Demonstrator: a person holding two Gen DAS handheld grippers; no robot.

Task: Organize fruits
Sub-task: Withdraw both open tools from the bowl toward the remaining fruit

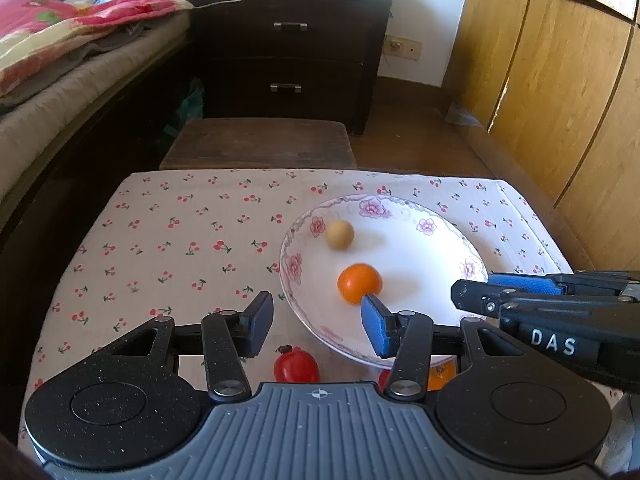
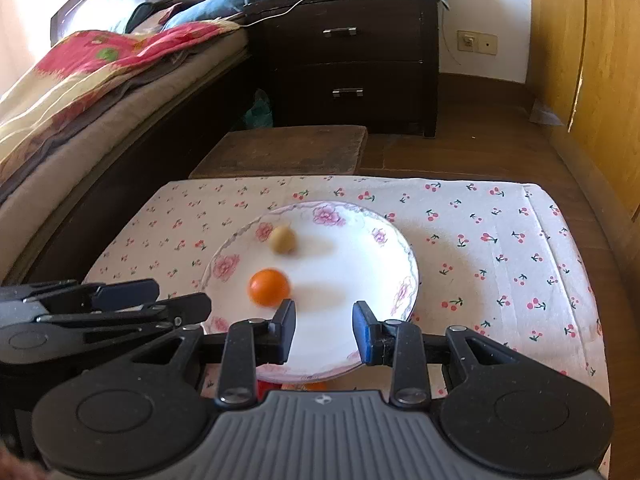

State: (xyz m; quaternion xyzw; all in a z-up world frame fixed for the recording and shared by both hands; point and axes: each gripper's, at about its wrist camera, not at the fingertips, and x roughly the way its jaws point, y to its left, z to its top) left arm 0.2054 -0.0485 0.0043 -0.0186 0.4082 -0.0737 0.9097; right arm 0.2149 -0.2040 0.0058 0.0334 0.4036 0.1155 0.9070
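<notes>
Both tongs, left (image 1: 318,322) and right (image 2: 324,330), hang released over the plate (image 1: 436,224); red fruit (image 1: 297,366) next, I'd say.

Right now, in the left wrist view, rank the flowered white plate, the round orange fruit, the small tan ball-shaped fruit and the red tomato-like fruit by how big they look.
1. Flowered white plate
2. Round orange fruit
3. Small tan ball-shaped fruit
Red tomato-like fruit: unranked; nearer the camera, partly hidden.
</notes>
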